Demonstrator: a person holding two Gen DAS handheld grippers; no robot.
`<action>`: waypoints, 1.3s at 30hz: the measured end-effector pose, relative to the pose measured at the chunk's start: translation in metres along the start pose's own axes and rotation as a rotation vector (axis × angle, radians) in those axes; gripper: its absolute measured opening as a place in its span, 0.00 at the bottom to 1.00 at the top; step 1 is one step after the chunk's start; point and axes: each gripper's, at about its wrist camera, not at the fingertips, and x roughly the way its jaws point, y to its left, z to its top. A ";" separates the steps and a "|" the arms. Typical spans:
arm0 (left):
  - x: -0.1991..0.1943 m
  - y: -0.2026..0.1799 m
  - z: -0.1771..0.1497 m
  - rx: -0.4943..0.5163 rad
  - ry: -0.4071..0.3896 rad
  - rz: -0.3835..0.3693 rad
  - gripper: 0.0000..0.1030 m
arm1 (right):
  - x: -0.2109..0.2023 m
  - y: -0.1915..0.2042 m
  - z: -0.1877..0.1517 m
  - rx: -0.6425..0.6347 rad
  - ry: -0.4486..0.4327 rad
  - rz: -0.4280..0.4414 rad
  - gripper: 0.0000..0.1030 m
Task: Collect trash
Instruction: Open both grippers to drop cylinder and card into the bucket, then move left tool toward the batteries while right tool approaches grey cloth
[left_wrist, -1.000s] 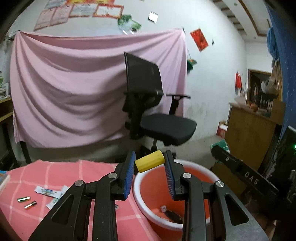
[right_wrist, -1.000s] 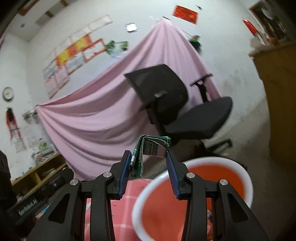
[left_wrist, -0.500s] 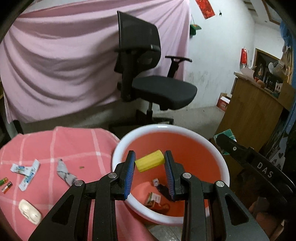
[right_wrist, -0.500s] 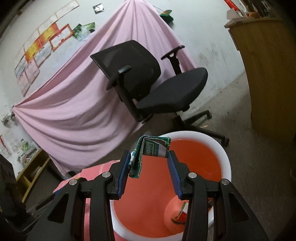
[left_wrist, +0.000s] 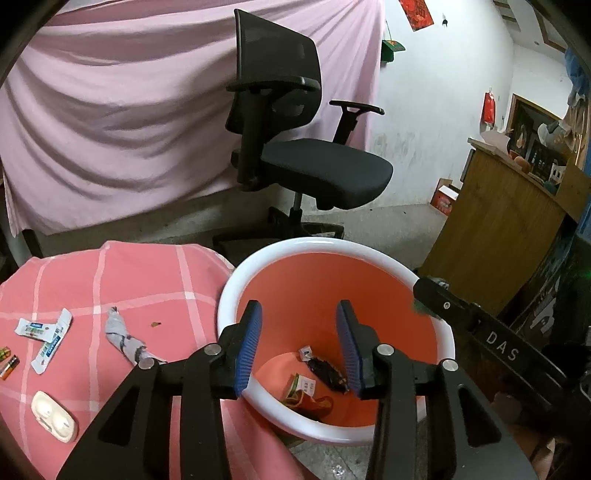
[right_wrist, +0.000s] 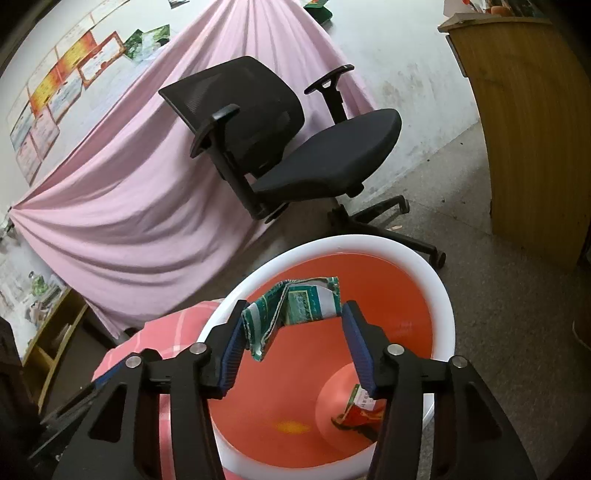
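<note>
**Release over the bin**

Yellow block gone from the left gripper (left_wrist: 299, 347) since the earlier frames; both wrist views tipped down from chair level toward the bin (left_wrist: 236, 291). Left jaws opening, nothing between the blue pads (left_wrist: 248, 347), poised above the bin's orange interior. Right gripper (right_wrist: 291, 343), also opening, shown with the folded green wrapper (right_wrist: 295, 306) spanning the gap: one end against the left pad, the other end at the tip of the right pad; firm pressure on it not determinable. Wrapper positioned over the bin mouth, not yet on the bottom.

On the bin floor: a dark wrapper (left_wrist: 327, 371), a small white scrap (left_wrist: 306, 352), and a red-and-green packet (left_wrist: 306, 395). A blurred yellow patch (right_wrist: 293, 427) visible on the inner wall in the right view; identity not determinable.

Bin placed just beside the pink checked cloth (left_wrist: 140, 273). Remaining on the cloth: two sachets (left_wrist: 46, 338), a grey twisted scrap (left_wrist: 123, 338), two batteries (left_wrist: 7, 360) at the left edge, a white case (left_wrist: 53, 415). Black chair (left_wrist: 295, 147) and pink drape (left_wrist: 110, 110) behind; wooden cabinet (left_wrist: 498, 236) to the right.
</note>
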 end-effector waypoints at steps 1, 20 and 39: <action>-0.001 0.001 0.000 -0.002 -0.004 0.004 0.35 | 0.000 0.000 0.000 -0.003 0.003 0.001 0.49; -0.078 0.064 0.006 -0.101 -0.195 0.102 0.58 | -0.024 0.052 -0.001 -0.140 -0.183 0.103 0.79; -0.194 0.159 -0.030 -0.193 -0.509 0.288 0.98 | -0.046 0.147 -0.026 -0.325 -0.405 0.298 1.00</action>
